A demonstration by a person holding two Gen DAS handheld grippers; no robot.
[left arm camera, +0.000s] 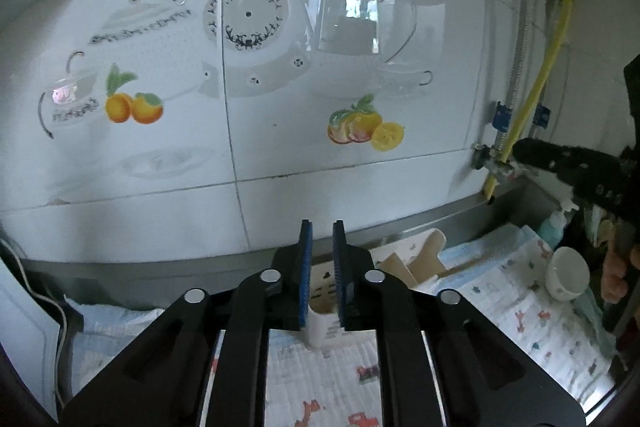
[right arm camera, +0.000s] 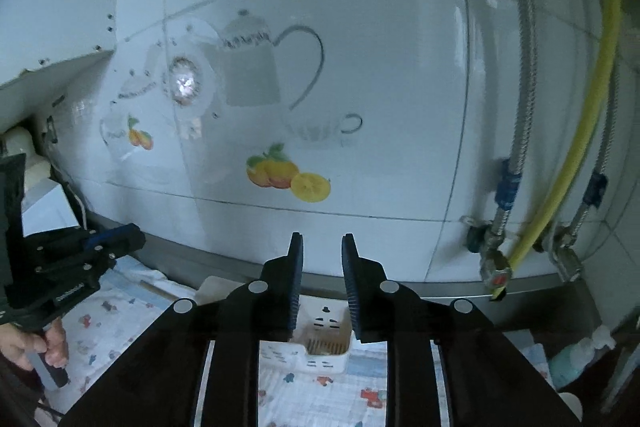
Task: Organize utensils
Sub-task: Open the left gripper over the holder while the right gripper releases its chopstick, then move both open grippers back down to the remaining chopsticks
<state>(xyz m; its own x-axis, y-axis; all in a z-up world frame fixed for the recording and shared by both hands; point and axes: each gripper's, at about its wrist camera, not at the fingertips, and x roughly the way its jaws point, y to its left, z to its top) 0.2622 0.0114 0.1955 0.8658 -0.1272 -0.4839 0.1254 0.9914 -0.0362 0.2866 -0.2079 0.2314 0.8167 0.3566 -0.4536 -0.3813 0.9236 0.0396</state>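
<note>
The white utensil holder [right arm camera: 325,343] stands low centre on the patterned cloth [right arm camera: 332,399], just beyond the right gripper [right arm camera: 322,287]; both it and the left gripper [left arm camera: 322,267] are slightly parted, empty. Approach should probably stay slow and centred over the holder's rim

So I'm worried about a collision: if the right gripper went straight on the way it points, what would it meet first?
Probably the white slotted utensil holder below the right gripper, though depth is unclear.
</note>
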